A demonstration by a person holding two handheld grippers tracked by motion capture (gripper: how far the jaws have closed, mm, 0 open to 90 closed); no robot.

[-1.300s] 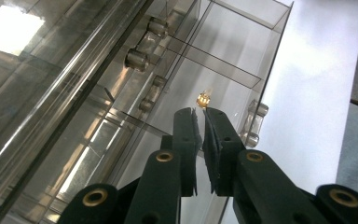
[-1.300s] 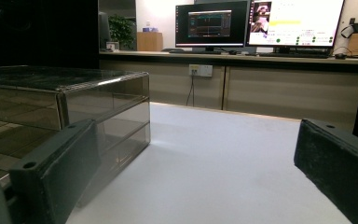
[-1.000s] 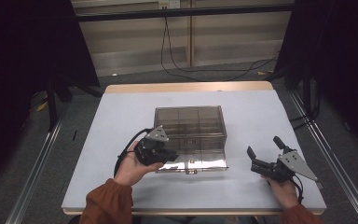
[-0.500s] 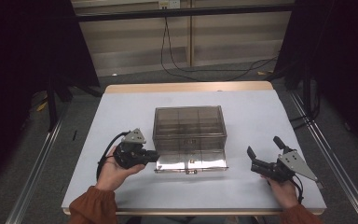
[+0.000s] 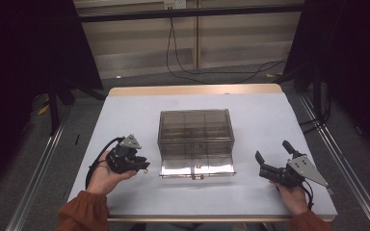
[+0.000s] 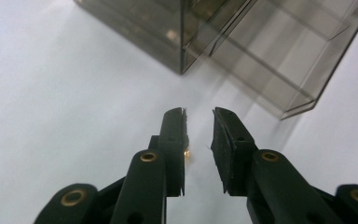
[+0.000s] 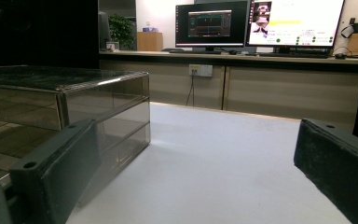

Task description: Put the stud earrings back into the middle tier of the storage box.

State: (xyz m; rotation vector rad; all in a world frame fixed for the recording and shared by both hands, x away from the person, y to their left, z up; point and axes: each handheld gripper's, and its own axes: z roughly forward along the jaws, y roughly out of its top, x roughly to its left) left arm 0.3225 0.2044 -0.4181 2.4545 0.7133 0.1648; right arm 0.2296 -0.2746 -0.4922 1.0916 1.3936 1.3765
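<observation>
High view: the smoky plastic box point(image 5: 195, 137) sits mid-frame on the table point(image 5: 270, 120), its front drawer pulled out. The left gripper point(image 5: 134, 162) lies lower left, the right gripper point(image 5: 266, 163) lower right.

Left gripper view: the jaws have just been opening, a narrow gap, nothing between them; the box is upper right.

Right gripper view: the jaws stand wide and empty; the box is at left.

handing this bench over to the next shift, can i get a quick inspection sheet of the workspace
surface: white table top with a wooden far edge, no marks seen
job's things: smoky clear plastic drawer box at mid table, its bottom drawer pulled out toward the person
clutter: nothing seen
grippers: left tongs left of the drawer, their jaws have just been opening, a narrow gap and nothing between them; right tongs right of the box, jaws wide apart and empty
cables: black cable looping off the left tongs; black cables on the floor beyond the table
surroundings: dark curtains at both sides, monitors on a far desk
</observation>
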